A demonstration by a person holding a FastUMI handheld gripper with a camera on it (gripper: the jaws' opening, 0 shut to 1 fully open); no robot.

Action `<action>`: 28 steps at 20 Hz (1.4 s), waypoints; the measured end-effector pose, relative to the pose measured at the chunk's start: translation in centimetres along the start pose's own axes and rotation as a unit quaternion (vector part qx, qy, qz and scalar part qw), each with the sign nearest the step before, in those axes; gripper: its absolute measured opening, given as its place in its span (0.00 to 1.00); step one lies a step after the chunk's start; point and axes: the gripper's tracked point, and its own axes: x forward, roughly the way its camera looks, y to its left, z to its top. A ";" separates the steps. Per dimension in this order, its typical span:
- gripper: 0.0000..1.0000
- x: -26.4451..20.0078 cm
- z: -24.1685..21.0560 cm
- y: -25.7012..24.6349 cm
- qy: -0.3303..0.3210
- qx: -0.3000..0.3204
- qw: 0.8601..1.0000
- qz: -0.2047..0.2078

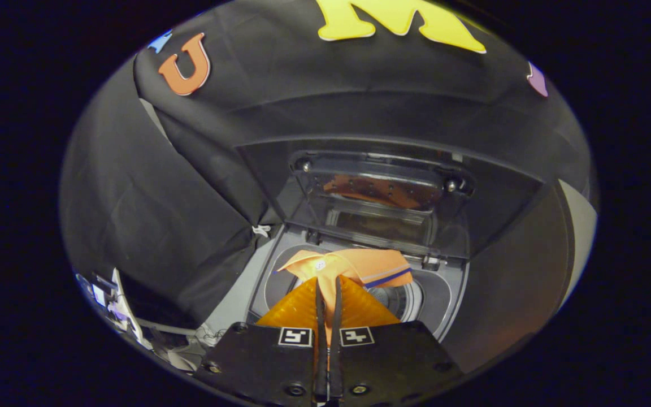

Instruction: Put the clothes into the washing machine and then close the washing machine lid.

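Gripper (pixel 328 294) pinching orange garment (pixel 354 265), dangling it over the drum (pixel 404 299) just ahead; risking cloth snagging on washing machine rim if released early.

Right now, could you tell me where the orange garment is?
The orange garment is pinched between the fingers of the claw, spreading just beyond their tips over the washing machine's open drum, below the raised lid.
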 end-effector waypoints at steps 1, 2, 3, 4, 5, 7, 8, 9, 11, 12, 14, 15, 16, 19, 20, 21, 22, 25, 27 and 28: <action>0.05 0.5 -0.3 -0.2 0.007 0.003 1.000 -0.002; 0.05 1.0 -0.6 -0.3 0.013 0.008 1.000 -0.005; 0.05 1.4 -0.9 -0.6 0.018 0.013 1.000 -0.007; 0.05 1.8 -1.1 -0.9 0.023 0.018 0.999 -0.013; 0.05 2.1 -1.3 -1.2 0.028 0.021 0.999 -0.019; 0.05 2.6 -1.7 -1.3 0.042 0.026 0.998 -0.027; 0.05 2.6 -1.7 -1.4 0.047 0.028 0.998 -0.029; 0.05 2.6 -1.8 -1.4 0.050 0.031 0.998 -0.031; 0.05 2.6 -1.9 -1.7 0.051 0.039 0.997 -0.036; 0.05 2.5 -1.8 -1.9 0.052 0.041 0.997 -0.039; 0.05 2.3 -1.7 -2.0 0.052 0.044 0.997 -0.042; 0.06 2.4 -1.8 -2.0 0.052 0.045 0.997 -0.043; 0.07 2.5 -1.8 -2.1 0.051 0.045 0.997 -0.043; 0.11 2.5 -1.9 -2.2 0.046 0.048 0.997 -0.049; 0.12 2.3 -2.1 -2.3 0.045 0.048 0.997 -0.051; 0.15 2.3 -2.1 -2.0 0.042 0.049 0.997 -0.044; 0.21 2.0 -2.1 -2.1 0.041 0.045 0.997 -0.047; 0.69 1.9 -1.7 -2.3 0.028 0.034 0.997 -0.059; 0.84 1.7 -1.6 -2.4 0.024 0.032 0.997 -0.063; 0.84 1.8 -1.6 -2.4 0.021 0.030 0.997 -0.065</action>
